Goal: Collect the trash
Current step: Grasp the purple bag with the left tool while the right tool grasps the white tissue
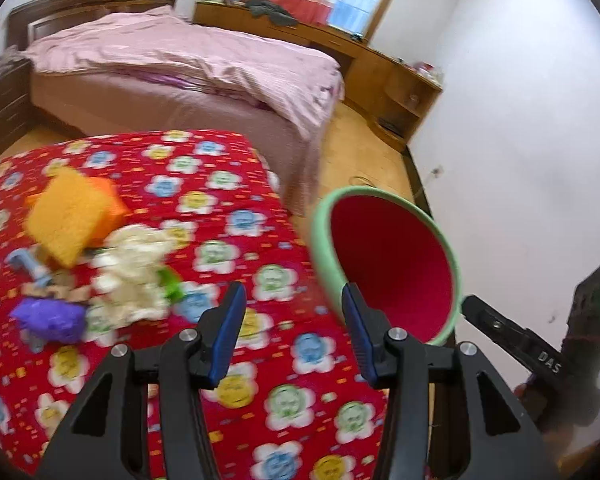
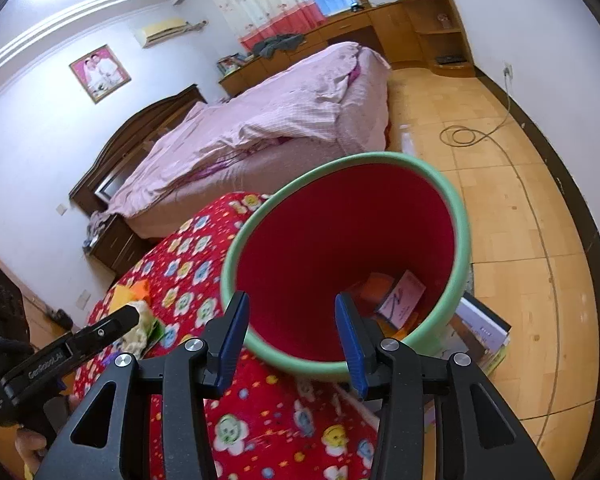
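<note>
Red cloth: a flower-patterned cover (image 1: 228,200) is lying under both tools, spreading ahead of and beneath the left gripper.
Left gripper: the left gripper (image 1: 294,332) is hovering above the cloth with its blue-padded fingers (image 1: 230,332) spread apart, holding nothing.
Right gripper: the right gripper (image 2: 292,332) is hanging over the near rim of the bin, its fingers (image 2: 350,340) standing wide apart and gripping nothing.
Bin: a green-rimmed bin (image 2: 462,240) with a red inside is sitting straight ahead of the right gripper and just to the right of the left gripper's fingertips (image 1: 328,248).
Bin contents: a pinkish-white box (image 2: 402,300) and something orange are lying at the bottom.
Trash pile: ahead and to the left of the left gripper, a yellow-orange piece (image 1: 70,216), a crumpled white wad (image 1: 134,272) and a purple lump (image 1: 50,318) are sitting together on the cloth, all blurred.
Beside the bin: stacked books (image 2: 482,332) are lying on the floor, touching the bin's far right side.
</note>
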Demonstrator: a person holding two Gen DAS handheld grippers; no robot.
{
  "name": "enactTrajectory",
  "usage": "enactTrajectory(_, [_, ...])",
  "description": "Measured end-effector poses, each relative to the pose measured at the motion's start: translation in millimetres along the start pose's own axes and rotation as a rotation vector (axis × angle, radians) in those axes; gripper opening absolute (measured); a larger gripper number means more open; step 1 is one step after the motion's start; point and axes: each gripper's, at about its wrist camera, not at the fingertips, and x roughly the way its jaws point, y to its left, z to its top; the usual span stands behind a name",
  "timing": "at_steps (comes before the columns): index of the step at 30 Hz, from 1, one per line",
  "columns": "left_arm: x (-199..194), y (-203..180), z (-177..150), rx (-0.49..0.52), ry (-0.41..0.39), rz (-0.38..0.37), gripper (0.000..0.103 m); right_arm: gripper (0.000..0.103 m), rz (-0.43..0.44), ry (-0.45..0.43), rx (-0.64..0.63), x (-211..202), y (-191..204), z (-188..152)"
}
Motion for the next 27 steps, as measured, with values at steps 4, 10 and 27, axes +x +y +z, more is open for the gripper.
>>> enactTrajectory(4, [-17,26,-1,-0.04,-0.023,0.043,0.057,0.047,0.016,0.012,-0.019,1,15,-6])
enactTrajectory(10, [-37,62,-9,-0.086,-0.041,0.153,0.064,0.054,0.031,0.032,-0.047,3,32,-12])
enactTrajectory(27, [-13,132,-28,-0.162,0.03,0.308,0.081,0.063,0.051,0.128,-0.094,33,65,-33])
